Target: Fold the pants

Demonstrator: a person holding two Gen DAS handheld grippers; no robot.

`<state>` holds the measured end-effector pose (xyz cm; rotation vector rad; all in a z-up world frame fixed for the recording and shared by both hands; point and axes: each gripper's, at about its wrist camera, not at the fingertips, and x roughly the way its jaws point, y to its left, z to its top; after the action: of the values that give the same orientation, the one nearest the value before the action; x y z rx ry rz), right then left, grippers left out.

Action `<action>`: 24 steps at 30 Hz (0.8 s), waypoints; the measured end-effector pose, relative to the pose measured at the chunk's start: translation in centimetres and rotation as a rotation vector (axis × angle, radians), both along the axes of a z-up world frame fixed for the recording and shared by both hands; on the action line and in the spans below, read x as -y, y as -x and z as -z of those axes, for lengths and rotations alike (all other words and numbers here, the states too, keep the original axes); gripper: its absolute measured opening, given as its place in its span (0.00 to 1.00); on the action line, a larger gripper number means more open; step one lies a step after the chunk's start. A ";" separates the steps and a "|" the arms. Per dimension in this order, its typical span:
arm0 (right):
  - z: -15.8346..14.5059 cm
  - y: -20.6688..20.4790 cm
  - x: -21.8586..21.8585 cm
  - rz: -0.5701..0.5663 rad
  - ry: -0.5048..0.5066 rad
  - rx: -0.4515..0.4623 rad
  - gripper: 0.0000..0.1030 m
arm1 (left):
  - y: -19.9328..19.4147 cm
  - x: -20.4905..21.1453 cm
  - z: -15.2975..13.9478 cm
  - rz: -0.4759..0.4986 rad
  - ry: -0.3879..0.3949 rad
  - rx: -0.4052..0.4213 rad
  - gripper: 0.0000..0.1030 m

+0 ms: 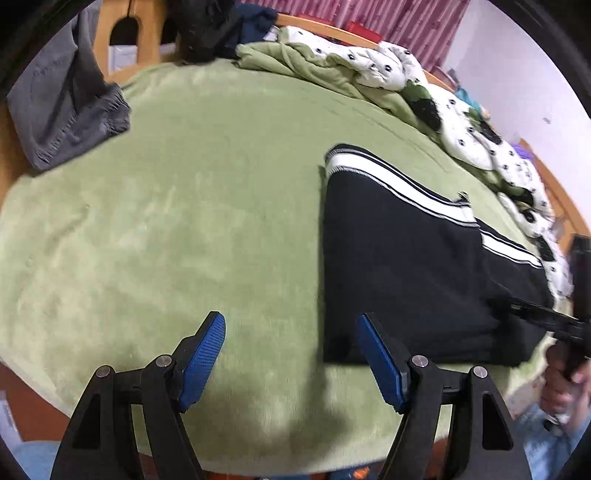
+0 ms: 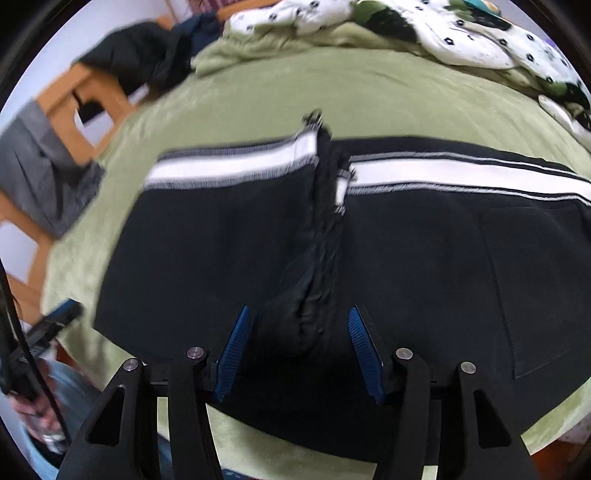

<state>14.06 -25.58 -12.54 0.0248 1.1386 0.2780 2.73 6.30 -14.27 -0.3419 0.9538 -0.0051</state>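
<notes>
Below right gripper [image 2: 297,350]: folded pants [image 2: 406,258].

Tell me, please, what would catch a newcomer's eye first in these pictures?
Most striking are the black pants with a white side stripe, lying folded on the fuzzy green blanket. The right gripper hangs open over their bunched middle; the left gripper stands open over the blanket at their edge.

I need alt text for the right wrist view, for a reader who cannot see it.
Black pants with a white side stripe lie folded on a green plush blanket. The right gripper hovers open above their bunched middle fold, blue pads apart. A white patterned quilt lies crumpled at the far edge.
</notes>
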 end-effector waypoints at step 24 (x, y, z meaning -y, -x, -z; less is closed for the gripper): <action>2.7 -6.5 1.0 0.115 -0.060 -0.045 0.56 | -1.2 5.0 2.8 0.137 -0.160 -0.001 0.70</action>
<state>20.56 -26.55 -15.26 0.1501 1.1692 0.2100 3.97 1.34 -17.04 -0.1289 0.9704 -0.0538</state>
